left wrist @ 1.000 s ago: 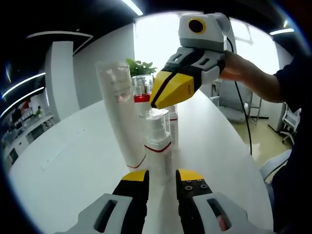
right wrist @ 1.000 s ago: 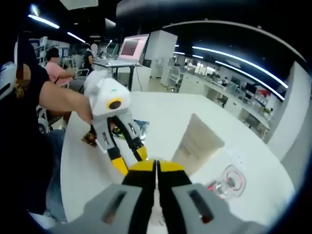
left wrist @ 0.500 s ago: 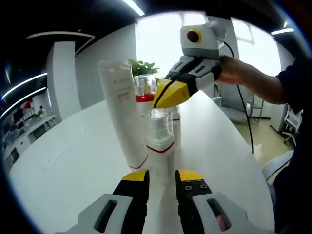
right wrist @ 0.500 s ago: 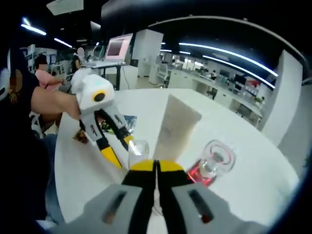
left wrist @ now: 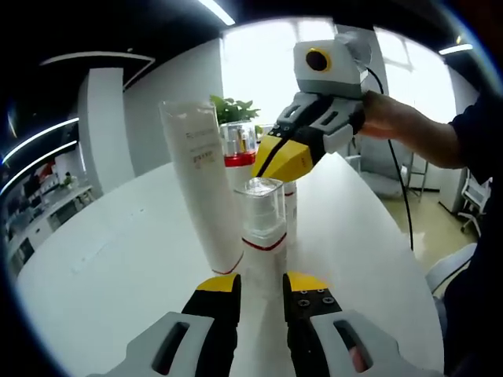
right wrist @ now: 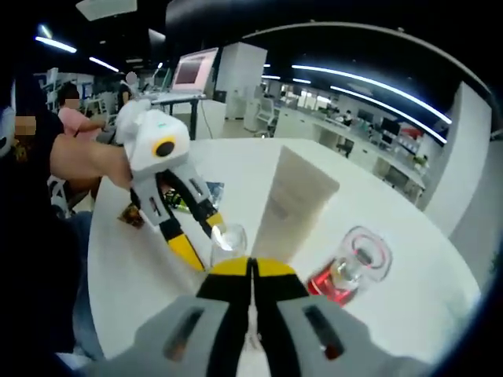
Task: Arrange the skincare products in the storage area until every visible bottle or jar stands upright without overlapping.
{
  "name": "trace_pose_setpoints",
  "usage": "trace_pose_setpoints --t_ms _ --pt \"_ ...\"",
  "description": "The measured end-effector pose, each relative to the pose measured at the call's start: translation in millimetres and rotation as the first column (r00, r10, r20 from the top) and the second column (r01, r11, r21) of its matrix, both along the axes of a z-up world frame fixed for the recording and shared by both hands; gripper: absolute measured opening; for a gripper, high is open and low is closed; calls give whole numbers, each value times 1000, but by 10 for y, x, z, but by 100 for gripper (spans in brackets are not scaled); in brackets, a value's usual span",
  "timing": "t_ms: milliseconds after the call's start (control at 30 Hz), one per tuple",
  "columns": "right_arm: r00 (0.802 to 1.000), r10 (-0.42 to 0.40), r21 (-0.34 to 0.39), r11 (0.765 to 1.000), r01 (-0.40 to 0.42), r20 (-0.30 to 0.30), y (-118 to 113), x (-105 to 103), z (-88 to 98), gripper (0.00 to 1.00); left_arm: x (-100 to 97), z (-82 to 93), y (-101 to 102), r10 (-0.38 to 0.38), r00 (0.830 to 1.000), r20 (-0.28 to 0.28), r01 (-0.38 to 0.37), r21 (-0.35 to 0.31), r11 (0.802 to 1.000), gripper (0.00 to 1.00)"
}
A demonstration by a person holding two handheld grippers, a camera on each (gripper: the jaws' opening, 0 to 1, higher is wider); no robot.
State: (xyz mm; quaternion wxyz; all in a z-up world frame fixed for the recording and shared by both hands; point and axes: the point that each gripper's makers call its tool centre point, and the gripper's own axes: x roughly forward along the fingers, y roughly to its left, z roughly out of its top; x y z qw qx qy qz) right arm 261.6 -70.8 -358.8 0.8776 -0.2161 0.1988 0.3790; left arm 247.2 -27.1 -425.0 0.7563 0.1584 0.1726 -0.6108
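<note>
In the left gripper view, a clear-capped pump bottle [left wrist: 263, 216] with a red band is seen upright on the white table [left wrist: 118, 259], just beyond the left gripper [left wrist: 260, 287], whose yellow-tipped jaws are held narrowly apart with nothing between them. Just left of the pump bottle, a tall white tube [left wrist: 204, 188] is stood on its cap, and the two appear to touch or nearly touch at the base. Behind the pump bottle a red-collared bottle [left wrist: 237, 145] is seen, and a green plant [left wrist: 232, 108] farther back. Above the pump bottle, the right gripper [left wrist: 284, 157] is held by a hand [left wrist: 389, 118], its jaws drawn together on nothing.

In the right gripper view, the right gripper [right wrist: 251, 271] is shown with its jaws pressed together, empty. Just beyond them the pump bottle [right wrist: 228, 239] is seen from above, with the white tube [right wrist: 295, 204] to its right and the red-collared bottle [right wrist: 354, 263] beyond that. To the left of the pump bottle, the left gripper [right wrist: 196, 236] is seen with its jaws spread.
</note>
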Motion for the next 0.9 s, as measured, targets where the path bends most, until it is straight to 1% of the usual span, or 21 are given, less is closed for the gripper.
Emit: trace_pose_setpoints --t_ms 133,233,333,467,567,633,800,867,900 --pt "1000 -1 7 1000 1 17 -2 -30 76 0 -5 -16 12 0 1000 -5 0 4 1000 21" --pt "999 -14 39 999 12 49 -46 -58 225 0 -14 -31 19 -3 1000 -11 3 8 1000 21" --pt "998 -21 49 999 18 54 -75 -124 249 0 -5 -39 20 -1 1000 -15 1 7 1000 21" --pt "999 -34 32 999 33 33 -91 -225 127 0 8 -38 9 8 1000 -19 -8 0 1000 21" --pt "999 -41 36 999 40 24 -88 -281 37 0 19 -40 6 13 1000 -28 -13 -3 1000 21" --pt "999 -48 56 997 47 14 -78 -308 -36 0 10 -62 14 20 999 -45 -20 2 1000 21" --pt "997 -67 94 993 69 -28 -54 -350 -246 0 67 -55 39 39 997 -60 -40 -7 999 21" --pt "997 -69 97 993 73 -44 -33 -354 -348 0 95 -64 58 47 997 -65 -48 -3 999 21" --pt "996 -71 104 992 76 -54 -26 -342 -387 0 91 -78 56 57 995 -88 -57 -1 998 21"
